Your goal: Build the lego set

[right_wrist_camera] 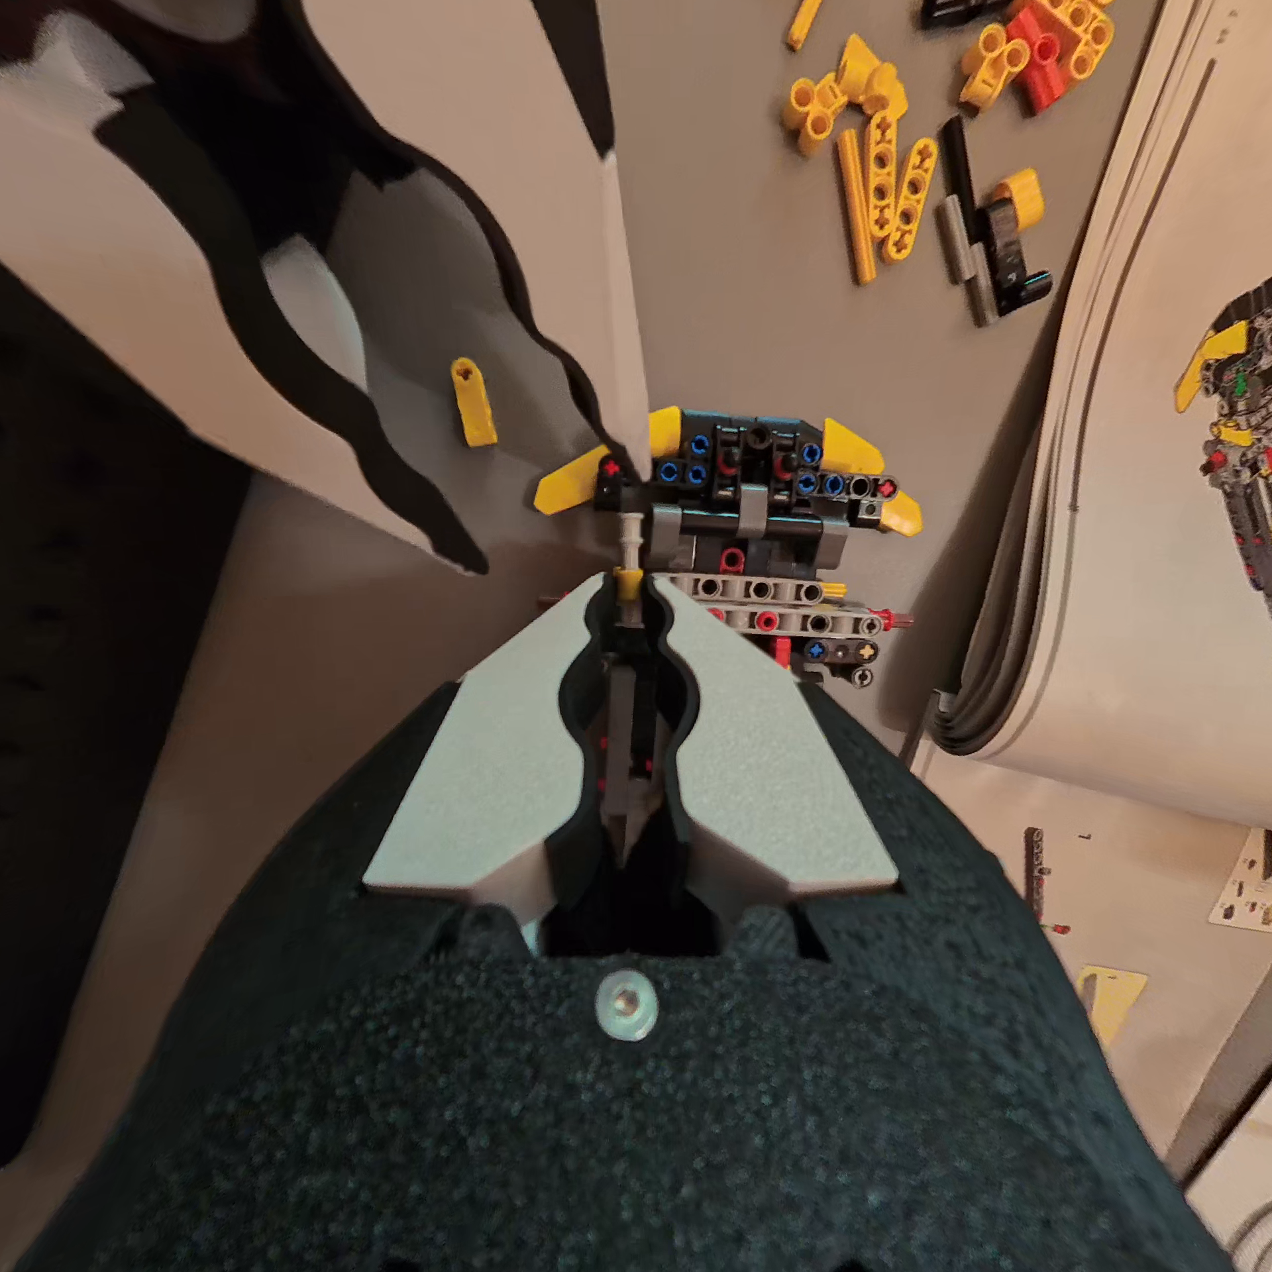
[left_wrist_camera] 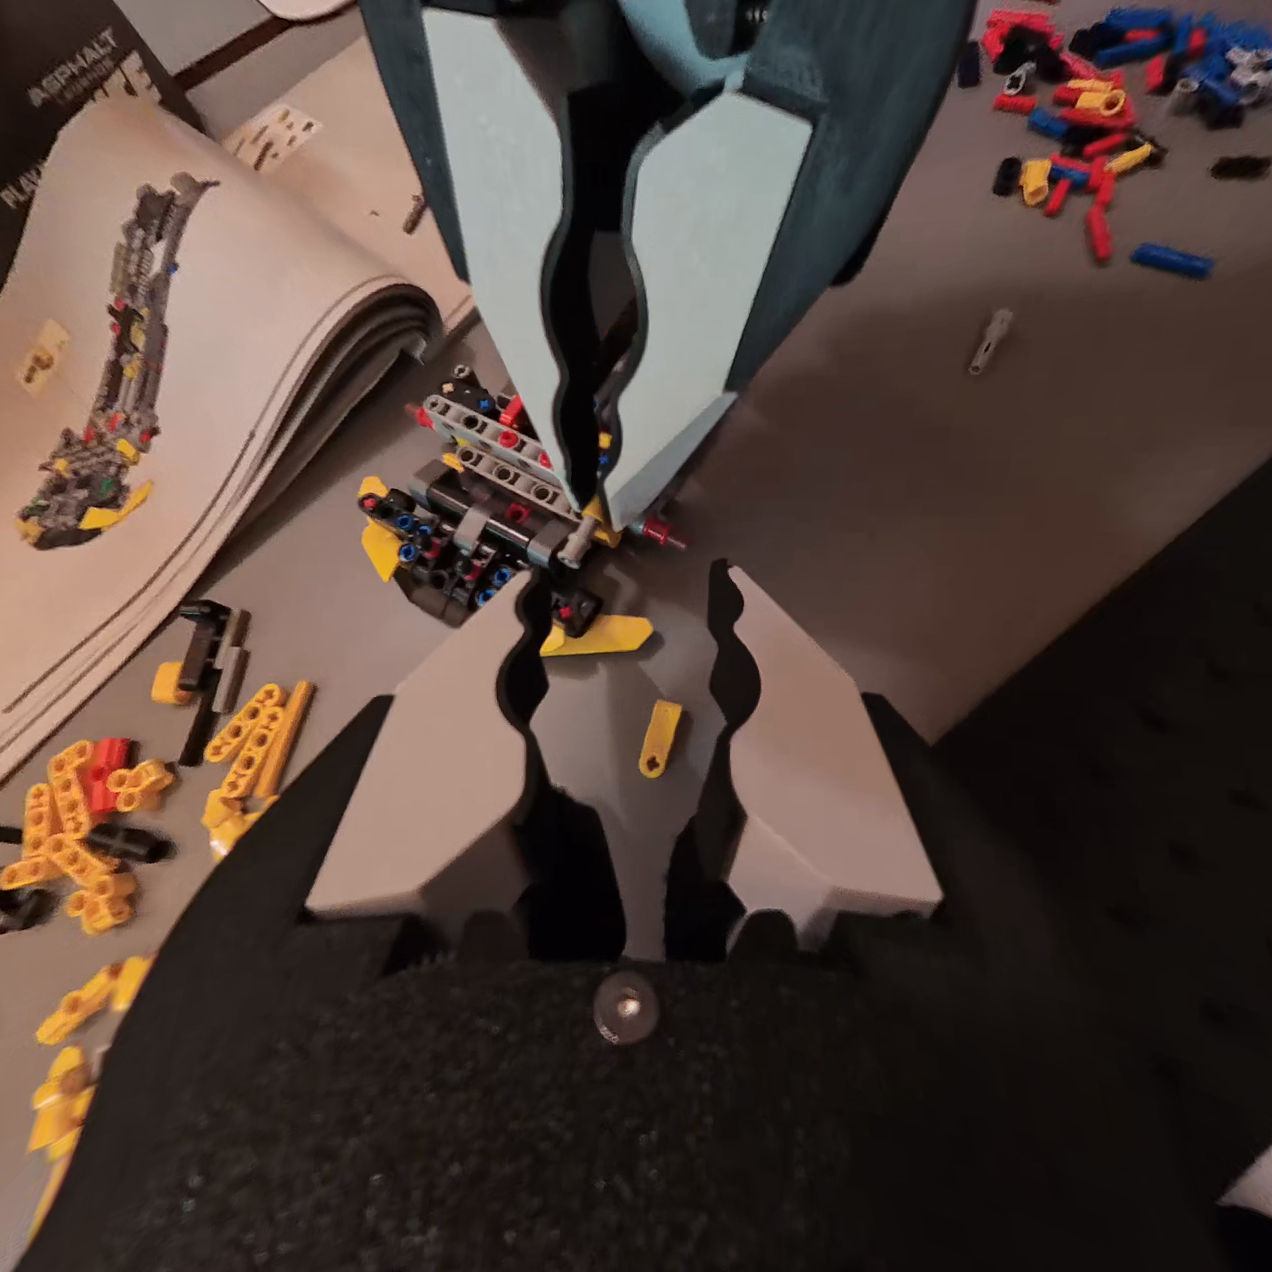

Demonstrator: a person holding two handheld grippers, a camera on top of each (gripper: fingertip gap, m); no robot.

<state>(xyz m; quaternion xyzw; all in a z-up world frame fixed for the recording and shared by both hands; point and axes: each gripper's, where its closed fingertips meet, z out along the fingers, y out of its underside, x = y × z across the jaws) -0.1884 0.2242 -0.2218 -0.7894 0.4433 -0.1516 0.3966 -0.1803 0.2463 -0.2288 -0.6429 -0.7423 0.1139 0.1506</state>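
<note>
Gripping now: your right gripper (right_wrist_camera: pixel 628 585) has its fingers pinched together on a dark axle (right_wrist_camera: pixel 623 743) that runs back between them, with a small yellow bushing (right_wrist_camera: pixel 628 581) right at the tips.
Left gripper (left_wrist_camera: pixel 623 571): you hold it with its fingers spread apart and nothing between them; one fingertip (right_wrist_camera: pixel 637 468) touches the near corner of the model, the other hangs clear over the table.
Lego model (right_wrist_camera: pixel 750 523): your half-built black, grey and yellow assembly lies on the grey table (right_wrist_camera: pixel 723 330), just ahead of your right fingertips; a light grey pin (right_wrist_camera: pixel 630 537) sticks out of it in line with the bushing.
Loose yellow piece (left_wrist_camera: pixel 659 738): it lies alone on the table, in the gap you see between your left fingers.
Instruction booklet (left_wrist_camera: pixel 227 385): open beside the model, pages curled.
Yellow beams (left_wrist_camera: pixel 255 743): scattered near the booklet's edge.
Red and blue pins (left_wrist_camera: pixel 1101 124): a heap well apart from the model, at the table's far side.
</note>
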